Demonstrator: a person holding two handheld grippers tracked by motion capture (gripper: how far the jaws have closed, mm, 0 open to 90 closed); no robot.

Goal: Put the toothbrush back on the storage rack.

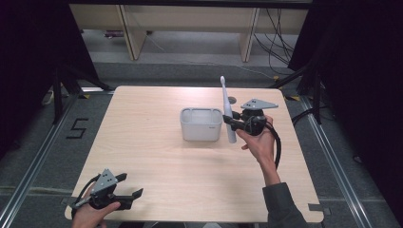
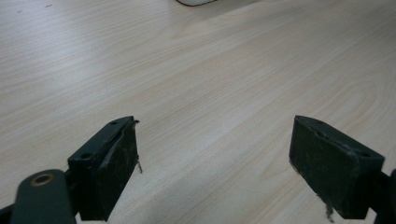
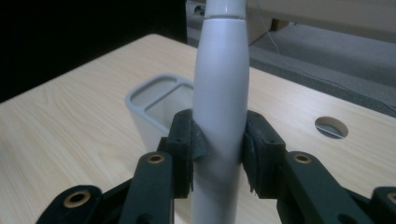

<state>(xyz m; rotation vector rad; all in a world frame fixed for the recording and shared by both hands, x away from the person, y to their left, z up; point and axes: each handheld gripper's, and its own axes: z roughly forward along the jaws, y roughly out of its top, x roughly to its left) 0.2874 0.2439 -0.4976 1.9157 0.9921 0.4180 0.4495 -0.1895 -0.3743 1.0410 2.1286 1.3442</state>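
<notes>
High view: fixed overhead, faces forward and down over the whole table (image 1: pixel 157 156). Left gripper view: rides low, close to the tabletop ahead of the left claw (image 2: pixel 215 158). Right gripper view: looks past the right claw (image 3: pixel 219 154) at the white bin (image 3: pixel 154 105), shared with high view.

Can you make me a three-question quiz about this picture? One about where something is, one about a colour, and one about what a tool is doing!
1. Where is the white holder?
A. table's middle
B. floor
C. in a hand

2. What colour is the electric toothbrush?
A. red
B. white
C. green

3. What is the left tool doing?
A. squeezing the toothbrush
B. open, holding nothing
C. inside the holder

Answers: 1 A, it stands mid-table. 2 B, its body is white all along. 3 B, its jaws are apart over bare wood; the right tool grips the toothbrush.
</notes>
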